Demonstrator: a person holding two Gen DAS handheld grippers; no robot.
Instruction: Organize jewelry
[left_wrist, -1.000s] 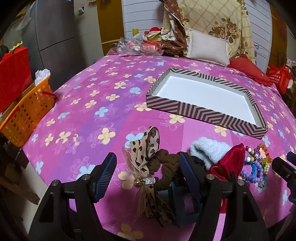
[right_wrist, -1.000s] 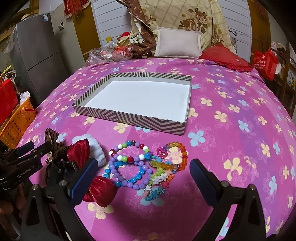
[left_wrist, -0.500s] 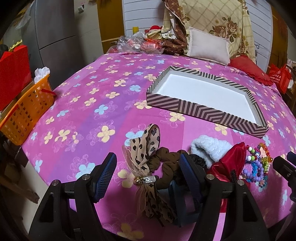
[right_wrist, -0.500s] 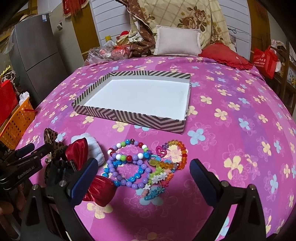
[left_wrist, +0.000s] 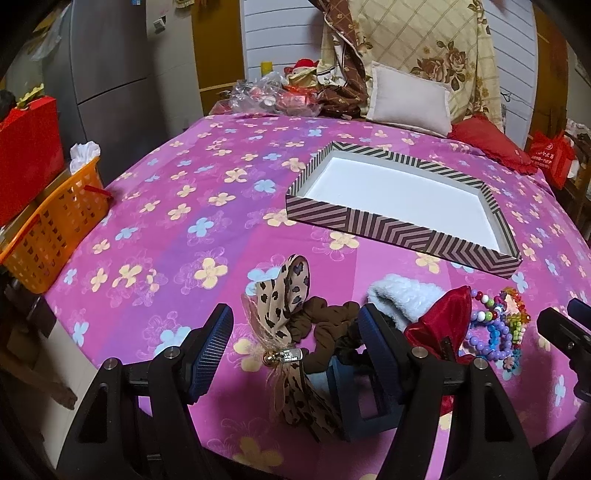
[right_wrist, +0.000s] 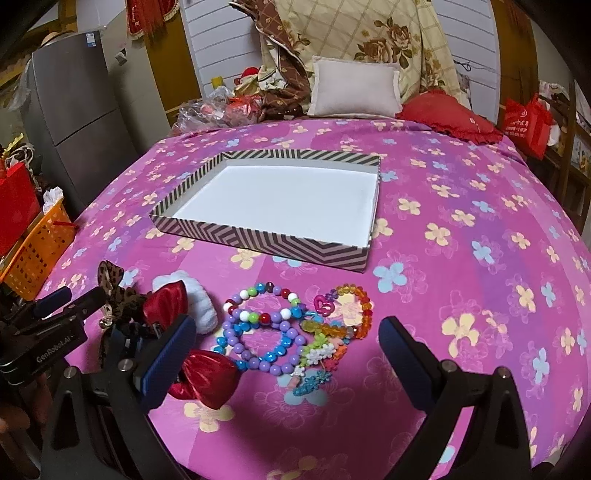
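A striped shallow box (left_wrist: 399, 227) (right_wrist: 258, 242) with a white floor lies open on the pink flowered bedspread. My left gripper (left_wrist: 295, 332) is open just above a leopard-print bow (left_wrist: 284, 295) and brown scrunchie (left_wrist: 328, 328). A white fluffy scrunchie (left_wrist: 402, 297) (right_wrist: 199, 306) and red bow (left_wrist: 443, 321) (right_wrist: 207, 373) lie to their right. My right gripper (right_wrist: 284, 347) is open around a heap of bead bracelets (right_wrist: 266, 332), with an orange-bead bracelet (right_wrist: 360, 306) beside. The bracelets also show in the left wrist view (left_wrist: 495, 328).
An orange basket (left_wrist: 51, 229) (right_wrist: 33, 251) stands off the bed's left edge by a red bag (left_wrist: 26, 155). Pillows (right_wrist: 354, 88), a red cushion (right_wrist: 447, 116) and a plastic bag of clutter (left_wrist: 269, 98) sit at the far end.
Both grippers have eased slightly back or up; the scene has shifted down a little in view. Nothing was gripped or moved.
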